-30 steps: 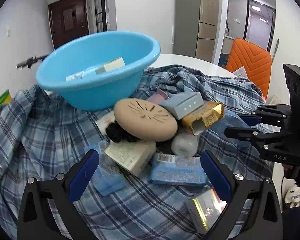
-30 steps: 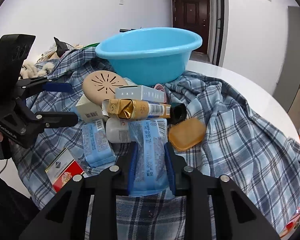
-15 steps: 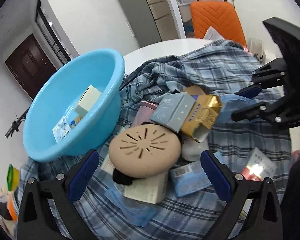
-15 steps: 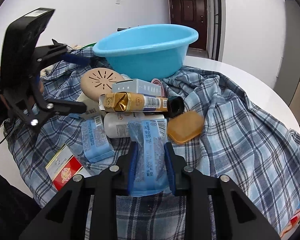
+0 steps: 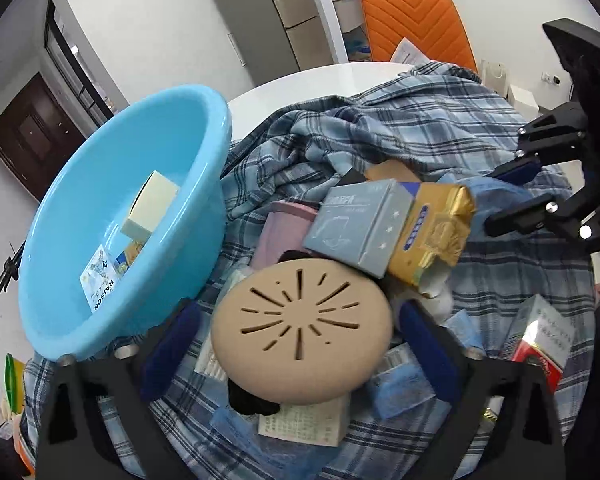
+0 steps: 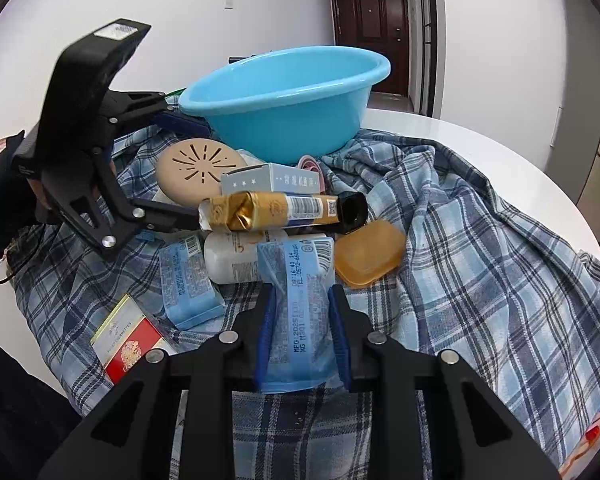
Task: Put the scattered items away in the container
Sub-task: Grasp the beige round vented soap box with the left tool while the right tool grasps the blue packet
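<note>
Left claw (image 5: 296, 344), jaws just narrowing around the tan vented disc (image 5: 302, 330) atop the pile, not yet pinching; right claw (image 6: 302, 334) clenches blue packet (image 6: 300, 304), bound for basin (image 6: 284, 96).

Blue basin (image 5: 112, 216) (blue-plaid cloth (image 6: 480, 248))

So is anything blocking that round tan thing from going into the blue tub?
Nothing visible. The round tan disc sits between the left gripper pads, right beside the blue basin, whose open top holds only a few small packets.
</note>
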